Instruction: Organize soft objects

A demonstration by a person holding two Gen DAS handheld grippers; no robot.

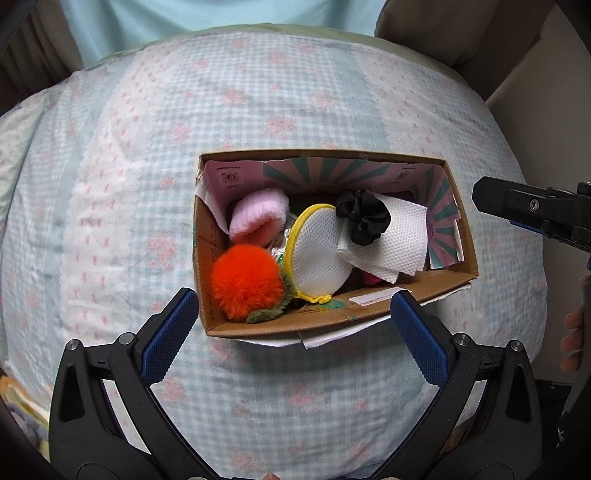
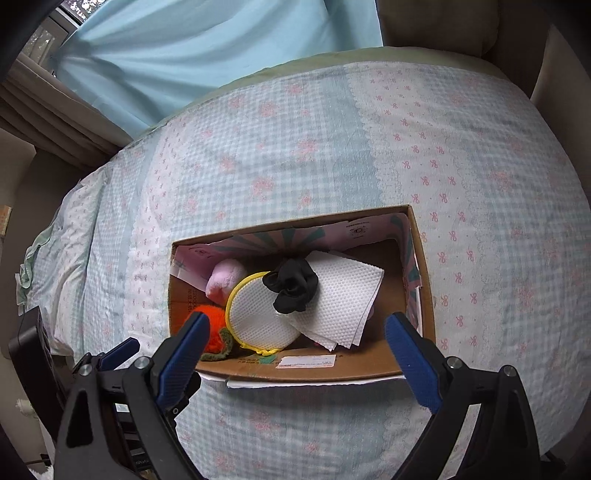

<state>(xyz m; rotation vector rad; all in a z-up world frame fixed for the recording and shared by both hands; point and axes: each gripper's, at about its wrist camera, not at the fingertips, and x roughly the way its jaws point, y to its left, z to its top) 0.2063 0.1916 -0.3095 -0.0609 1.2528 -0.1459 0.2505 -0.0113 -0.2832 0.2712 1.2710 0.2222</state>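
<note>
An open cardboard box point(image 1: 373, 315) point(image 2: 424, 295) sits on the bed. It holds an orange pompom point(image 1: 245, 282) point(image 2: 216, 326), a pink plush item point(image 1: 260, 216) point(image 2: 223, 278), a yellow-rimmed white mesh pouch point(image 1: 319, 251) point(image 2: 255, 314), a black scrunchie point(image 1: 364, 216) point(image 2: 291, 286) and a white textured cloth point(image 1: 397, 240) point(image 2: 343, 299). My left gripper point(image 1: 295, 317) is open and empty above the box's near wall. My right gripper point(image 2: 295, 341) is open and empty over the box's near side; it also shows at the right edge of the left wrist view point(image 1: 532, 208).
The bed is covered by a pale blue checked quilt point(image 1: 184, 147) point(image 2: 332, 147) with pink bows. A light blue curtain point(image 2: 184, 48) hangs behind the bed. A beige headboard or cushion point(image 1: 461, 33) stands at the far right.
</note>
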